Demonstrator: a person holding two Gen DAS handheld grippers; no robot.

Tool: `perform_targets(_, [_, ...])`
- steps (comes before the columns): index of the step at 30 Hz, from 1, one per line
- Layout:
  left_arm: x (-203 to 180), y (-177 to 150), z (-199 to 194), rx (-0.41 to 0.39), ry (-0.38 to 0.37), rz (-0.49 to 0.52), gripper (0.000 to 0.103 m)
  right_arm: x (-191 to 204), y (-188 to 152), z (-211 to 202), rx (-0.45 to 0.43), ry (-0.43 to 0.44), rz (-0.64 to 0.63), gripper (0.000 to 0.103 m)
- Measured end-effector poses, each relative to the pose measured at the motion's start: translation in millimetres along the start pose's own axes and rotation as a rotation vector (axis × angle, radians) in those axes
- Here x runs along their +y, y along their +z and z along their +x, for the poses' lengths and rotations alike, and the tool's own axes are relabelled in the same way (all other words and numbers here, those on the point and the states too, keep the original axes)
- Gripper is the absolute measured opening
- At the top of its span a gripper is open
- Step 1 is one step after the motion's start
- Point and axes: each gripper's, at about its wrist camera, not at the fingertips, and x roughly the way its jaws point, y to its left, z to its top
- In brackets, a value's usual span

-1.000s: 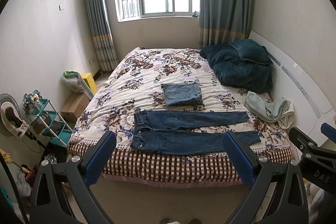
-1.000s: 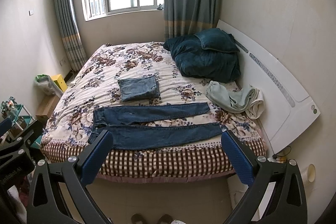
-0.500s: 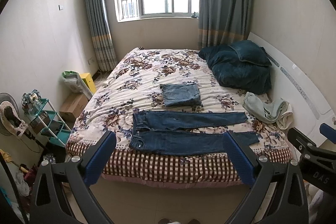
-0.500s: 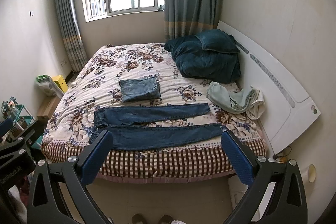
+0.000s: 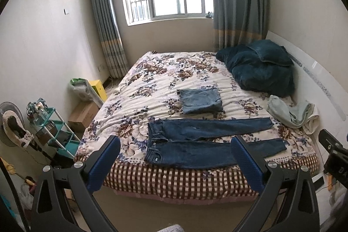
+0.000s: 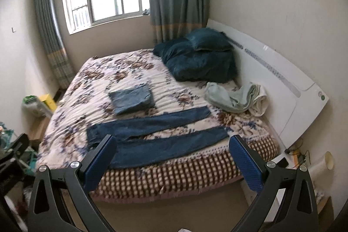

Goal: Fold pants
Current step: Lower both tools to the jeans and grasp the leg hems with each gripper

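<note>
Dark blue jeans (image 5: pixel 195 140) (image 6: pixel 156 136) lie spread flat along the near edge of the floral bed (image 5: pixel 156 75) (image 6: pixel 91 79), waistband to the left and both legs stretched right. My left gripper (image 5: pixel 174 147) is open and empty, held in the air short of the bed. My right gripper (image 6: pixel 171 145) is likewise open and empty, in front of the bed's near side. Part of the right gripper's body (image 5: pixel 335 158) shows at the right edge of the left wrist view.
A folded lighter denim piece (image 5: pixel 200 100) (image 6: pixel 131 98) rests mid-bed behind the jeans. A teal duvet with pillow (image 5: pixel 258 71) (image 6: pixel 200 58) and a pale green towel pile (image 5: pixel 291 112) (image 6: pixel 237 99) sit by the white headboard (image 6: pixel 271 79). A teal shelf rack (image 5: pixel 52 129) and boxes stand left.
Both grippers have edged closer to the bed. The right wrist view has tilted and swung, so the jeans now look slanted. Nothing on the bed has moved.
</note>
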Motion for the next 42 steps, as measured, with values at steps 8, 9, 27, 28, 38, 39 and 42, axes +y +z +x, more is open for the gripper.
perform_targets(8, [-6, 6, 101, 0.172, 0.032, -0.029, 0.103, 19, 8, 107, 0.093, -0.037, -0.003, 0.103])
perform_targets(9, [-8, 7, 112, 0.187, 0.034, -0.031, 0.103, 19, 10, 123, 0.107, -0.038, -0.006, 0.103])
perform_targets(27, [-82, 57, 426, 0.459, 0.123, -0.068, 0.103, 34, 90, 544, 0.419, 0.026, -0.141, 0.103])
perform_targets(28, [-86, 58, 442, 0.471, 0.118, -0.065, 0.103, 39, 92, 574, 0.439, 0.029, -0.163, 0.103])
perform_targets(38, [-142, 10, 660, 0.703, 0.003, 0.171, 0.103, 117, 60, 789, 0.656, 0.079, -0.398, 0.103])
perform_targets(39, [-147, 4, 680, 0.723, -0.013, 0.203, 0.103, 125, 53, 811, 0.676, 0.084, -0.433, 0.103])
perform_targets(42, [-158, -11, 731, 0.766, -0.042, 0.291, 0.103, 148, 26, 856, 0.739, 0.125, -0.55, 0.103])
